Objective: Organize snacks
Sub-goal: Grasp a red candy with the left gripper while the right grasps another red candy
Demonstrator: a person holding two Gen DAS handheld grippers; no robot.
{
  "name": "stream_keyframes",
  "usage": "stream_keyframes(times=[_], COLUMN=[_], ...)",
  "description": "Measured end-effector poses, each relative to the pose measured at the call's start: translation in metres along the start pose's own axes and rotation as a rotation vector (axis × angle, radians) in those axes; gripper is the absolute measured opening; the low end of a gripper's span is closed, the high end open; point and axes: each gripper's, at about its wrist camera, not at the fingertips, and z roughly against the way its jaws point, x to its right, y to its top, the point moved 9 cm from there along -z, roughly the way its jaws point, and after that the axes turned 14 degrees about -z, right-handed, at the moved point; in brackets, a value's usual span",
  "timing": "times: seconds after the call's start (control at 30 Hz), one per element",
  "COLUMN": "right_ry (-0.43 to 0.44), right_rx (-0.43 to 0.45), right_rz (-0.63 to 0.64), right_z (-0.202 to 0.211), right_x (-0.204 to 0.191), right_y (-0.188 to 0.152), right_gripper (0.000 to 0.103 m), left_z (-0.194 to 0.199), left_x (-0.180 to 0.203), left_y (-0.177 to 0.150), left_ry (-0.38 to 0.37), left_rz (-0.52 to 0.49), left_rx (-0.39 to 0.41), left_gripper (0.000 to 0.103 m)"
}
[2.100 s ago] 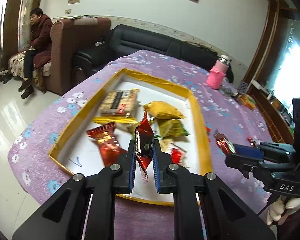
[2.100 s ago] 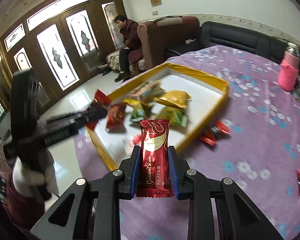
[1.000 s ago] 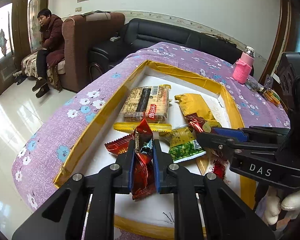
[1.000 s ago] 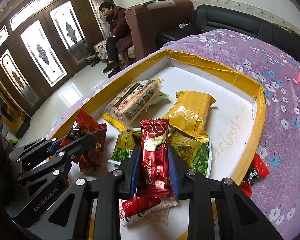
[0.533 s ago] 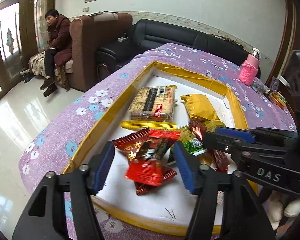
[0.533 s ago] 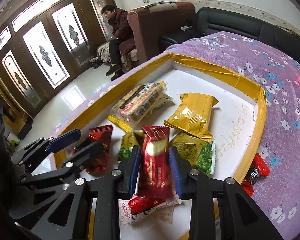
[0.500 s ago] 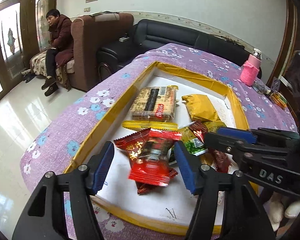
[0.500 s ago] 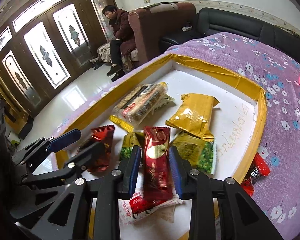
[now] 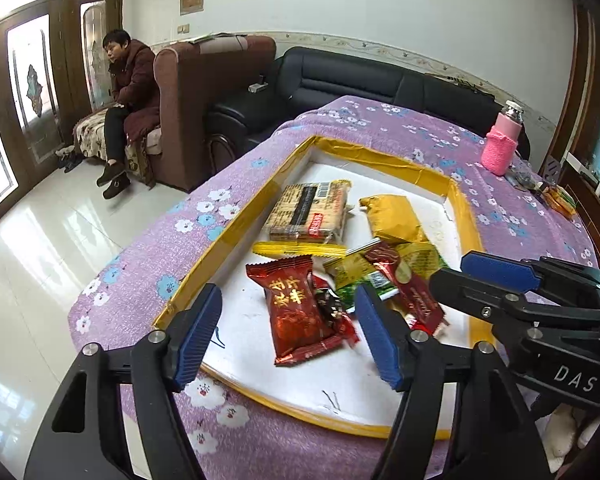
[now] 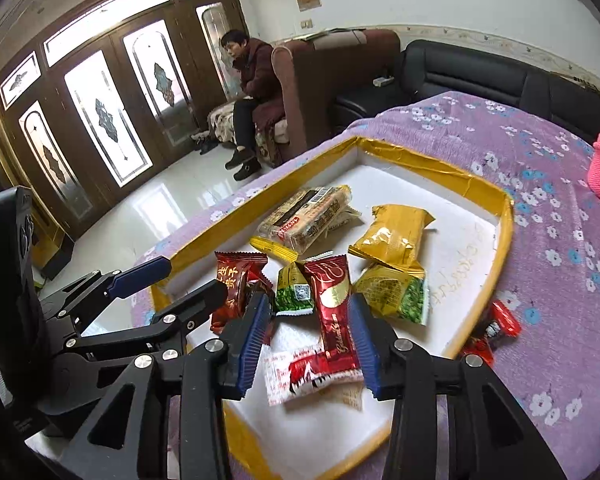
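Observation:
A white tray with a yellow rim (image 9: 235, 236) (image 10: 504, 216) lies on the purple flowered cloth and holds several snack packets. My left gripper (image 9: 287, 336) is open above the tray's near end; a dark red packet (image 9: 295, 312) lies loose between its fingers. My right gripper (image 10: 308, 340) is open over the tray; a red Golden Crown bar (image 10: 334, 316) lies flat between its fingers, free of them. The right gripper also shows in the left wrist view (image 9: 456, 276), the left one in the right wrist view (image 10: 191, 280).
Biscuit pack (image 9: 310, 212), yellow packet (image 9: 394, 220) and green packets (image 10: 392, 292) fill the tray's middle. Red packets (image 10: 496, 328) lie on the cloth beside the tray's right rim. A pink bottle (image 9: 504, 144) stands at the far right. A person sits on a sofa (image 9: 127, 92).
Both grippers opened and let their red packets drop into the tray. Both have since drawn back a little from the tray.

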Motion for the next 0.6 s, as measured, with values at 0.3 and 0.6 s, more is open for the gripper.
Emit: stream_keyframes(times=[0.3, 0.6], right_ry=[-0.038, -0.153], right_rx=[0.074, 0.115], right_rz=[-0.07, -0.276], right_z=[0.047, 0.082], right_x=[0.049, 0.161], right_y=[-0.003, 0.002], right_gripper=[0.047, 0.049], left_z=[0.022, 0.024], left_x=[0.022, 0.052], left_y=[0.005, 0.006], left_ry=[-0.102, -0.406], left_rz=[0.036, 0.215], left_rx=[0.026, 0.037], left_gripper=[0.077, 0.085])
